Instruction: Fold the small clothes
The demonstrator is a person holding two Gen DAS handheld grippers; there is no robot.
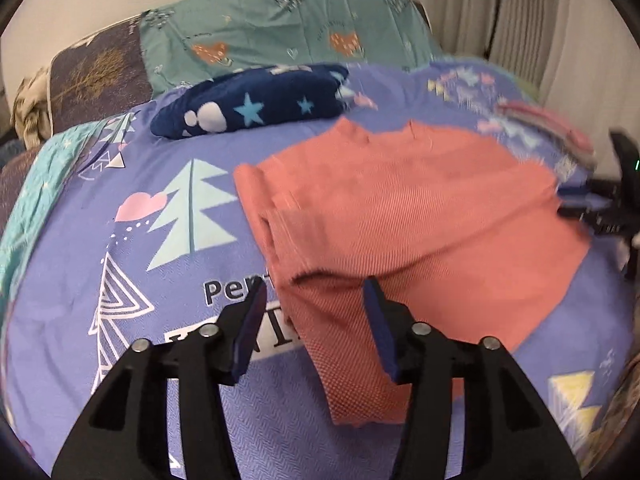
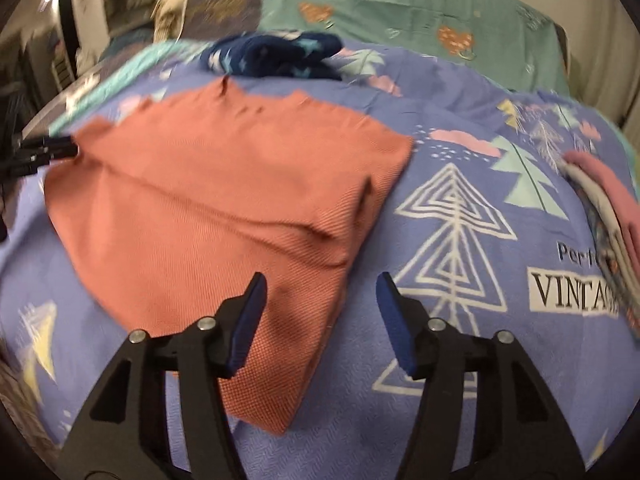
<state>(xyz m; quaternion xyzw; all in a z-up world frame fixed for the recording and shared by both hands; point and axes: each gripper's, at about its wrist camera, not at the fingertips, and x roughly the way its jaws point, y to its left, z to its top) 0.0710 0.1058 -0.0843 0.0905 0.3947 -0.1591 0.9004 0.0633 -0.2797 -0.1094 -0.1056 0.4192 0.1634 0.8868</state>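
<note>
Both grippers (image 1: 316, 328) (image 2: 320, 324) hang open over the orange garment (image 1: 400, 208).

A home bedroom: printed bedspread (image 1: 120, 240), teal pillow (image 1: 280, 40), curtain (image 1: 520, 20).

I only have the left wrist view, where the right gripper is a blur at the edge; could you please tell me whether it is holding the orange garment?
Observer: No. The right gripper is open, and the orange garment lies loose on the bedspread, its side edge between the fingers.
Operator: Thank you. The pile of clothes beyond it is also blurred for me; what is on top?
Observer: A pink piece lies on top, with paler layers under it.
</note>
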